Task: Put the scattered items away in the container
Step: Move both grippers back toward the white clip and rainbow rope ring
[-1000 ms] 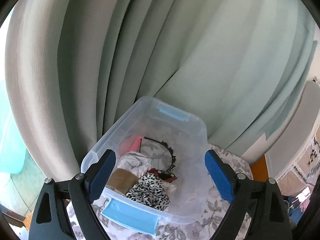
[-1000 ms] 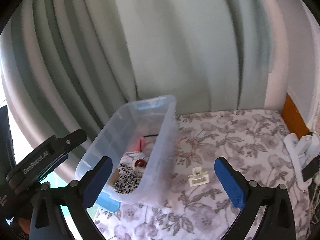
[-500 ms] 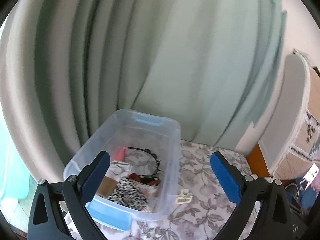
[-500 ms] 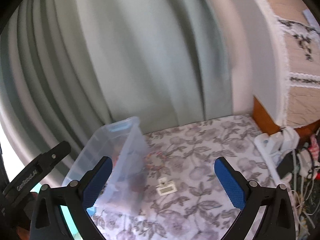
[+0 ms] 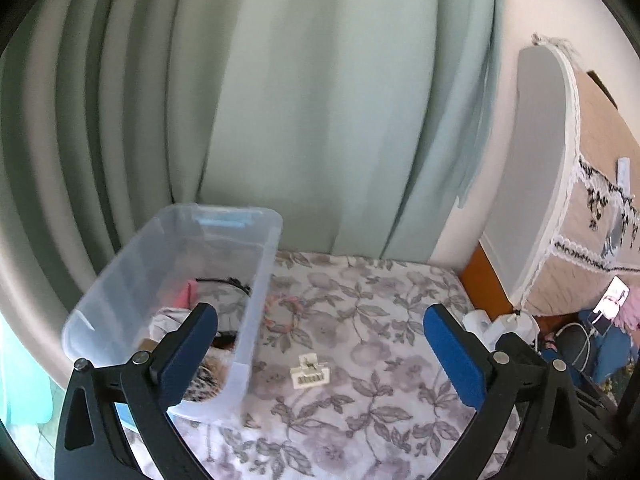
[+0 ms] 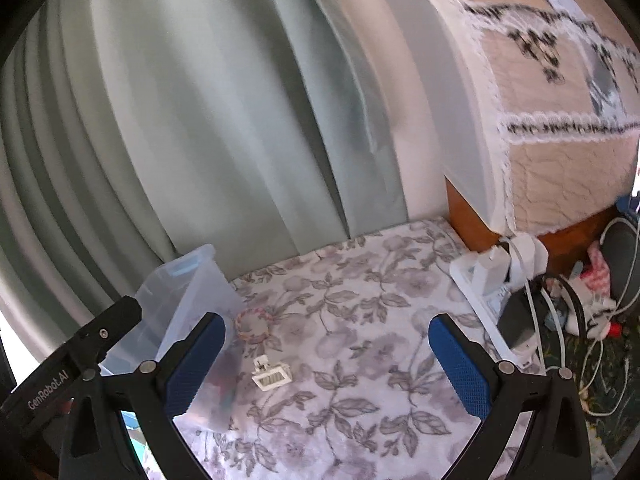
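A clear plastic bin (image 5: 172, 264) with blue handles stands at the left on a floral cloth (image 5: 360, 344); it shows at the left in the right wrist view (image 6: 188, 300). It holds a leopard-print scrunchie (image 5: 202, 380), a black headband (image 5: 224, 282) and pink and white items. On the cloth beside the bin lie a cream hair claw clip (image 5: 309, 372) (image 6: 272, 374) and a pink braided hair tie (image 5: 282, 314) (image 6: 252, 324). My left gripper (image 5: 320, 356) is open and empty above the clip. My right gripper (image 6: 326, 364) is open and empty, raised over the cloth.
Green curtains (image 5: 280, 100) hang behind the bin. A white power strip with plugs and cables (image 6: 500, 280) lies at the cloth's right edge. A headboard with a lace-trimmed cover (image 6: 540, 100) stands at the right.
Both grippers swung to the right, away from the bin, so the clip, the hair tie and the right side of the cloth came into view. Both stayed open.
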A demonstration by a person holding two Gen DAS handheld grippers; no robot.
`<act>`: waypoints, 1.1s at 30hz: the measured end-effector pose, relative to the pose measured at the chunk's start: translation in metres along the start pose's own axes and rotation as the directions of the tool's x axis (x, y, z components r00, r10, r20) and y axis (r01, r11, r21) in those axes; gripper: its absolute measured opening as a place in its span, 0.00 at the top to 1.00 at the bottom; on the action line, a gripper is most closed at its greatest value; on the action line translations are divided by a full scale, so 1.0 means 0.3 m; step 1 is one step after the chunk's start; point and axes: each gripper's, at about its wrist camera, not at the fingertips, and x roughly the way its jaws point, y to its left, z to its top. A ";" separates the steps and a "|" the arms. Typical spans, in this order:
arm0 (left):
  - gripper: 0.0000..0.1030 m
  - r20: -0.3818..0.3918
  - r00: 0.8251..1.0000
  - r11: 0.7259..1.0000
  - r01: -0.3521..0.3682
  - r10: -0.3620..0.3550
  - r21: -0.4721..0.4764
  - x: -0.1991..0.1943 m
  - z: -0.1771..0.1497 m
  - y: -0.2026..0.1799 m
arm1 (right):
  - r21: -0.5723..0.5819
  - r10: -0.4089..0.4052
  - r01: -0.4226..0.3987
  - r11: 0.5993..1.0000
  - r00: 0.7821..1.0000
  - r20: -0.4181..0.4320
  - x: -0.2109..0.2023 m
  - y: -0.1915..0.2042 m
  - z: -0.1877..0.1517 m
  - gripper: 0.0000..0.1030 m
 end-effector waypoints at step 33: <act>0.00 -0.356 0.935 0.999 -0.028 0.013 -0.036 0.482 -0.267 -0.051 | 0.068 -0.027 0.044 0.997 0.972 -0.232 0.332 -0.265 -0.174 0.00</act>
